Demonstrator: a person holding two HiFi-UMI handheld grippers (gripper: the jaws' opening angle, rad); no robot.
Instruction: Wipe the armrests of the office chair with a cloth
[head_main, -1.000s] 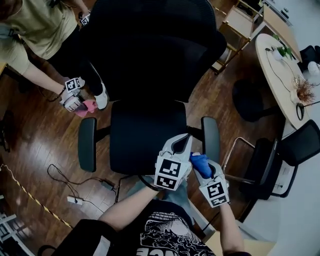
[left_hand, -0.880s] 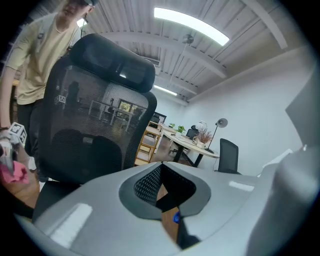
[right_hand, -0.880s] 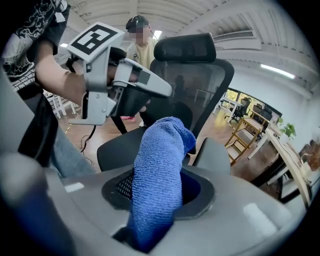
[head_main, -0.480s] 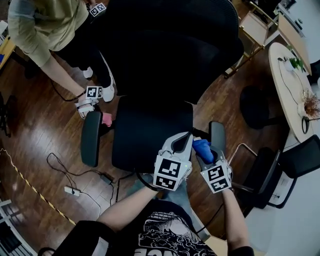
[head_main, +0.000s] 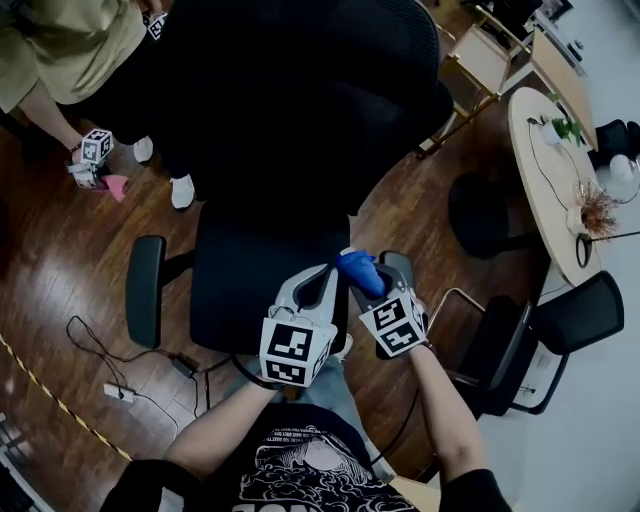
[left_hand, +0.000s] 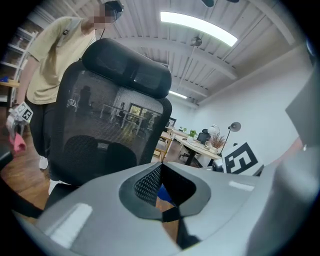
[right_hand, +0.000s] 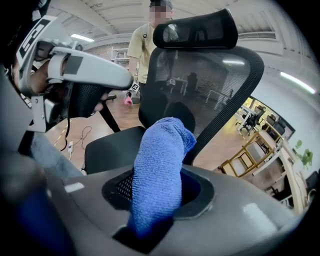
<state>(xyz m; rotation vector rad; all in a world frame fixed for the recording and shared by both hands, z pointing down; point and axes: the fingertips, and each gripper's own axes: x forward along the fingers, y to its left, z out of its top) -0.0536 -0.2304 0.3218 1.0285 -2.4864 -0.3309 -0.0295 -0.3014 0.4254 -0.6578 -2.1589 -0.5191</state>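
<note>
A black office chair (head_main: 265, 270) stands in front of me, with its left armrest (head_main: 145, 290) bare. My right gripper (head_main: 368, 285) is shut on a blue cloth (head_main: 358, 270), held just inside the far end of the right armrest (head_main: 400, 264). I cannot tell whether the cloth touches it. In the right gripper view the cloth (right_hand: 160, 165) sticks up out of that gripper (right_hand: 155, 200) toward the mesh backrest (right_hand: 200, 85). My left gripper (head_main: 328, 280) hovers over the seat beside it. It is shut and holds nothing (left_hand: 162, 192).
Another person (head_main: 60, 50) stands at the far left holding a gripper (head_main: 92, 150) and a pink cloth (head_main: 115, 186). A round table (head_main: 545, 150) and a second black chair (head_main: 560, 320) are at the right. Cables and a power strip (head_main: 117, 393) lie on the wooden floor.
My right gripper has carried the blue cloth forward along the right armrest, with my left gripper moving alongside. The other person's gripper and pink cloth have left the left armrest, going up and left.
</note>
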